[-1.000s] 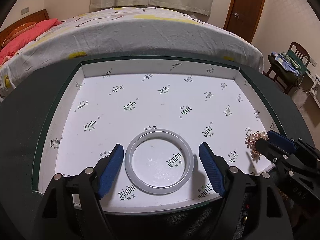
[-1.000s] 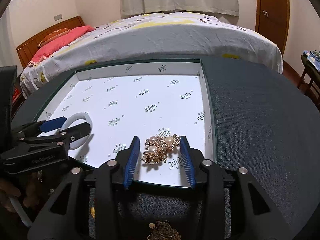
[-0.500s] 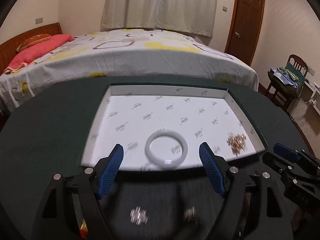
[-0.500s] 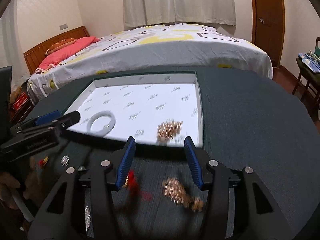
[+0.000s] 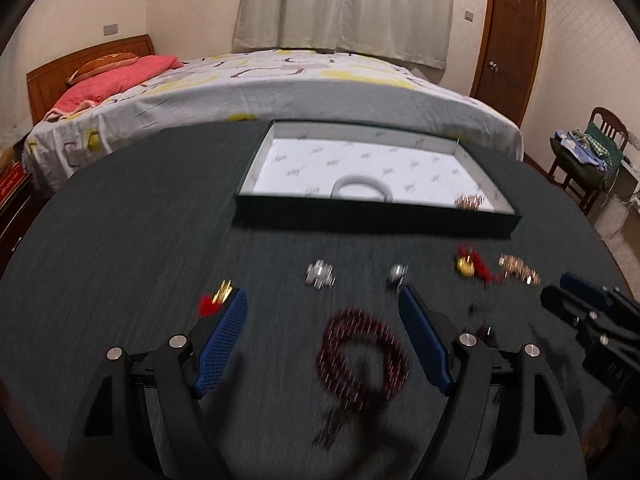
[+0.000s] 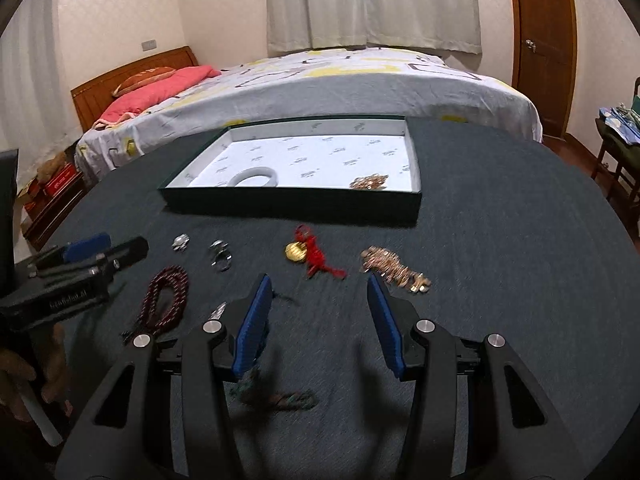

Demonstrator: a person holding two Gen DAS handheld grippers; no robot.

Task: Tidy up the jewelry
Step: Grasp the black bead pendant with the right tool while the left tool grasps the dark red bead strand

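Both tongs hold nothing: left tongs (image 5: 322, 344) gape wide above the beads (image 5: 362, 360) at lower centre; right tongs (image 6: 318, 320) stand half open. One tray (image 6: 288, 202), long axis across the frame, holds one bangle (image 6: 254, 178) and one brooch (image 6: 368, 182). Two rings (image 6: 220, 258) lie on the surface (image 6: 500, 280).

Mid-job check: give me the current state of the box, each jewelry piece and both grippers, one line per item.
Box: open, no lid.
White bangle: flat inside box.
Gold brooch: inside box, near right wall.
Dark red bead bracelet: on table.
Gold chain bracelet: on table, stretched out.
Red-corded gold charm: on table.
Two silver pieces: on table.
Left gripper: open, empty.
Right gripper: open, empty.
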